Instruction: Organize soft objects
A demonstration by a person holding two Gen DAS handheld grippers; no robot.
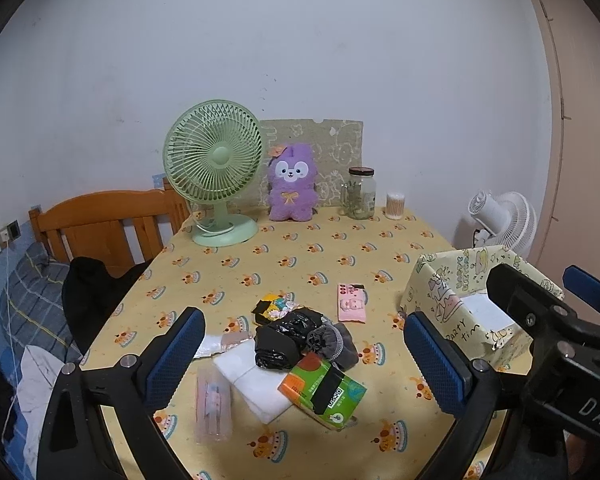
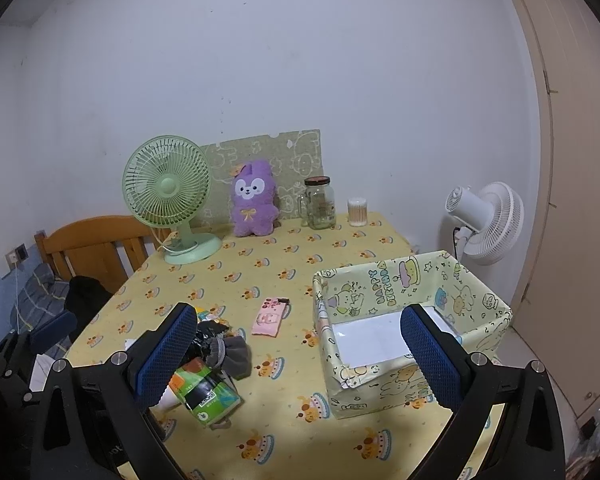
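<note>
A heap of soft things lies on the yellow tablecloth (image 1: 300,256): a green-orange tissue pack (image 1: 322,391), grey socks (image 1: 332,342), a black plastic bag (image 1: 278,340), a white folded cloth (image 1: 248,380), a pink packet (image 1: 352,302) and a clear pouch (image 1: 214,404). A paper-wrapped open box (image 2: 412,320) stands at the right. My left gripper (image 1: 304,364) is open above the heap, holding nothing. My right gripper (image 2: 300,360) is open and empty between the heap (image 2: 216,364) and the box. A purple plush (image 1: 292,182) sits at the back.
A green desk fan (image 1: 216,168), a glass jar (image 1: 359,192) and a cotton-swab tub (image 1: 395,205) stand along the table's back edge. A white fan (image 2: 484,222) stands beyond the right edge. A wooden bed headboard (image 1: 100,224) and bedding lie to the left.
</note>
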